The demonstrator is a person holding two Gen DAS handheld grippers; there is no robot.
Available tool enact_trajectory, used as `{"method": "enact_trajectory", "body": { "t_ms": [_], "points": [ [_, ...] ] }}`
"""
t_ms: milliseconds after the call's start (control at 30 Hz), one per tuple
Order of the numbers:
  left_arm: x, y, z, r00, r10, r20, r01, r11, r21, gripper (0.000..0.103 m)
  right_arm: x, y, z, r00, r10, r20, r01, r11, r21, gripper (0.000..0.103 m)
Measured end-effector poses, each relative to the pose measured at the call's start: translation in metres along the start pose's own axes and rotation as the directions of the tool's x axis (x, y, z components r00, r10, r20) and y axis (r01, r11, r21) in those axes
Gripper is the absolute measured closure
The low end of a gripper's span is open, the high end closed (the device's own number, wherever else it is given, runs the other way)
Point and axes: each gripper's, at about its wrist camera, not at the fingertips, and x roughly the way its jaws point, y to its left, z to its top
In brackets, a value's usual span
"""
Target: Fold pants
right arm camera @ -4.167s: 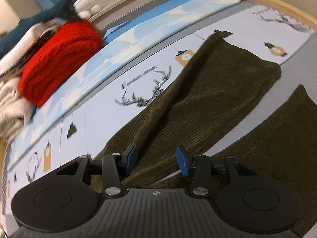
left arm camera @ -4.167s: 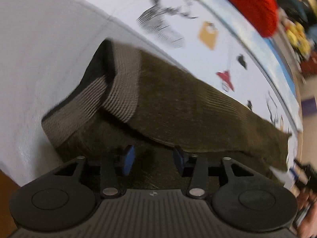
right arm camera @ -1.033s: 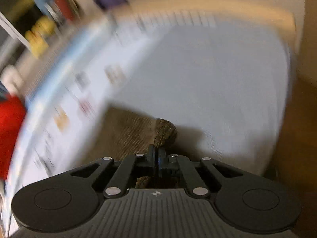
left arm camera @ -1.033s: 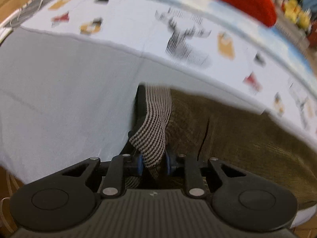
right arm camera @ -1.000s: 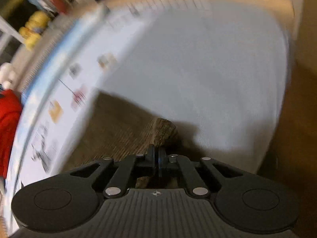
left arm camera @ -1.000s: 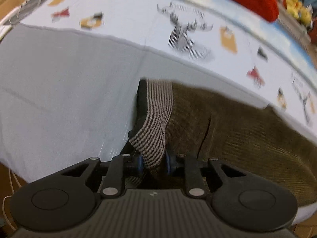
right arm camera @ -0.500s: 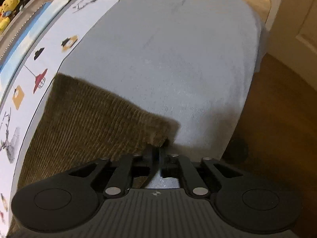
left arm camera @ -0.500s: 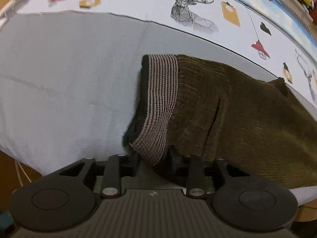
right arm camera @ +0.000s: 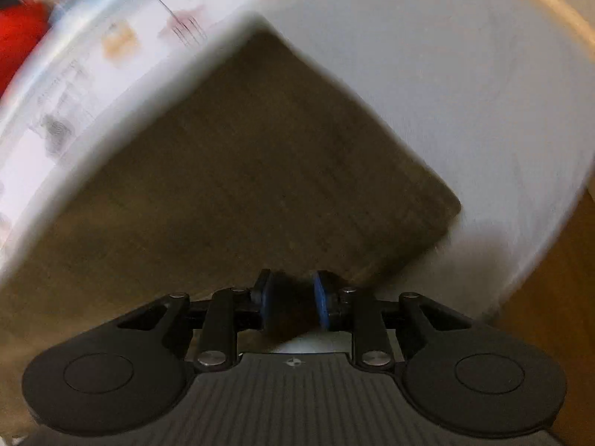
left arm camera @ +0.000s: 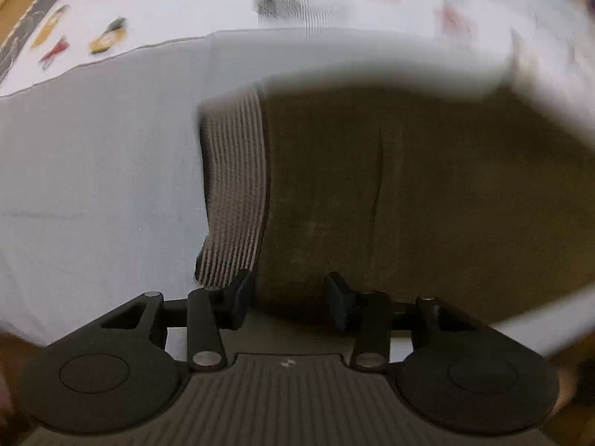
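In the left wrist view, the pants [left arm camera: 409, 193] are seen lying flat on a pale grey sheet [left arm camera: 96, 171]. The striped waistband [left arm camera: 234, 193] is found at the left end of the garment, running away from the camera, and the olive corduroy body is stretched out to the right, so the long axis lies across the picture. The left gripper [left arm camera: 288, 299] is held at the near edge of the pants, just by the waistband's near corner. Its fingers are spread well apart and nothing is gripped between them. A band printed with small pictures [left arm camera: 282, 3] is blurred along the far side.

In the right wrist view, the leg end of the pants [right arm camera: 260, 186] is shown, its squared corner pointing away and to the right. The right gripper [right arm camera: 292, 303] is parted by a modest gap; dark cloth appears between the blue pads [right arm camera: 320, 303], but whether it is pinched cannot be told. A red shape [right arm camera: 18, 37] is glimpsed at the far left.
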Motion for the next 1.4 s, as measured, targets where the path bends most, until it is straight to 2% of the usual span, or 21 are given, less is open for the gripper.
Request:
{"method": "enact_trajectory", "body": {
  "t_ms": [33,100,133,267,333,400,433,500,533,567,633,767,867,1000,1067,1100,1167,1200,1233,1267,1400],
  "points": [
    [-0.003,-0.007,0.0,1.0,0.017,0.014,-0.017,0.999,0.036,0.052,-0.003,-0.002,0.002,1.0,0.011,0.011,-0.011,1.0,0.009,0.078],
    [-0.012,-0.005,0.003,0.999,-0.001,0.045,0.001,1.0,0.001,0.051,-0.007,-0.001,0.006,0.999,-0.003,0.046,0.002,1.0,0.017,0.078],
    [-0.021,-0.003,0.004,0.995,-0.012,0.095,0.013,1.0,-0.01,0.051,-0.011,0.002,0.008,0.997,-0.004,0.078,0.004,1.0,0.003,0.077],
    [-0.045,0.003,0.017,0.965,-0.04,0.258,0.06,0.996,-0.07,0.051,-0.035,0.023,0.013,0.967,0.07,0.246,-0.053,0.996,-0.073,0.077],
    [-0.049,0.005,0.023,0.957,-0.032,0.29,0.06,0.994,-0.087,0.051,-0.041,0.039,0.016,0.947,0.11,0.302,-0.084,0.992,-0.097,0.077],
    [-0.045,0.006,0.024,0.962,-0.014,0.273,0.042,0.994,-0.098,0.051,-0.049,0.053,0.019,0.933,0.149,0.329,-0.112,0.986,-0.127,0.077],
    [-0.036,0.007,0.026,0.972,-0.001,0.236,0.026,0.994,-0.104,0.051,-0.051,0.06,0.02,0.928,0.168,0.334,-0.126,0.982,-0.143,0.077],
    [-0.007,0.009,0.025,0.995,0.069,0.073,-0.061,0.992,-0.111,0.051,-0.053,0.083,0.023,0.914,0.208,0.349,-0.147,0.97,-0.194,0.077],
    [-0.001,0.01,0.023,0.994,0.103,0.029,-0.1,0.992,-0.082,0.043,-0.055,0.097,0.022,0.907,0.225,0.355,-0.149,0.962,-0.228,0.077],
    [-0.001,0.011,0.023,0.994,0.105,0.026,-0.102,0.991,-0.082,0.044,-0.06,0.11,0.019,0.902,0.241,0.358,-0.15,0.953,-0.262,0.077],
    [-0.014,0.013,0.025,0.993,0.092,0.073,-0.083,0.99,-0.115,0.044,-0.062,0.132,0.016,0.892,0.277,0.356,-0.162,0.933,-0.321,0.077],
    [-0.043,0.006,0.029,0.97,0.07,0.232,-0.046,0.993,-0.105,0.044,-0.066,0.188,0.007,0.865,0.365,0.343,-0.196,0.877,-0.439,0.077],
    [-0.053,-0.001,0.035,0.953,0.043,0.299,-0.021,0.997,-0.078,0.044,-0.067,0.234,-0.004,0.846,0.429,0.316,-0.216,0.818,-0.533,0.077],
    [-0.058,-0.014,0.04,0.933,-0.013,0.36,0.022,1.0,-0.021,0.044,-0.069,0.29,-0.024,0.839,0.474,0.268,-0.229,0.754,-0.616,0.078],
    [-0.055,-0.024,0.041,0.936,-0.063,0.345,0.055,0.998,0.031,0.044,-0.067,0.316,-0.032,0.83,0.502,0.242,-0.245,0.718,-0.651,0.078],
    [-0.049,-0.029,0.041,0.946,-0.07,0.315,0.053,0.997,0.061,0.043,-0.067,0.329,-0.036,0.825,0.516,0.23,-0.251,0.7,-0.668,0.077],
    [-0.02,-0.034,0.039,0.988,-0.018,0.151,0.004,0.996,0.094,0.042,-0.065,0.353,-0.044,0.816,0.541,0.204,-0.267,0.666,-0.696,0.077],
    [-0.005,-0.034,0.039,0.998,0.018,0.062,-0.024,0.995,0.101,0.042,-0.064,0.362,-0.048,0.813,0.549,0.193,-0.274,0.653,-0.706,0.077],
    [0.001,-0.036,0.036,0.999,0.028,0.035,-0.032,0.991,0.126,0.041,-0.063,0.373,-0.052,0.813,0.555,0.177,-0.281,0.64,-0.715,0.077],
    [-0.002,-0.038,0.037,0.998,0.028,0.052,-0.035,0.989,0.146,0.041,-0.061,0.385,-0.055,0.812,0.563,0.154,-0.295,0.624,-0.724,0.077],
    [-0.008,-0.028,0.042,0.997,-0.024,0.068,0.019,0.997,0.07,0.04,-0.053,0.423,-0.068,0.805,0.588,0.075,-0.345,0.568,-0.747,0.075]
  ]
}}
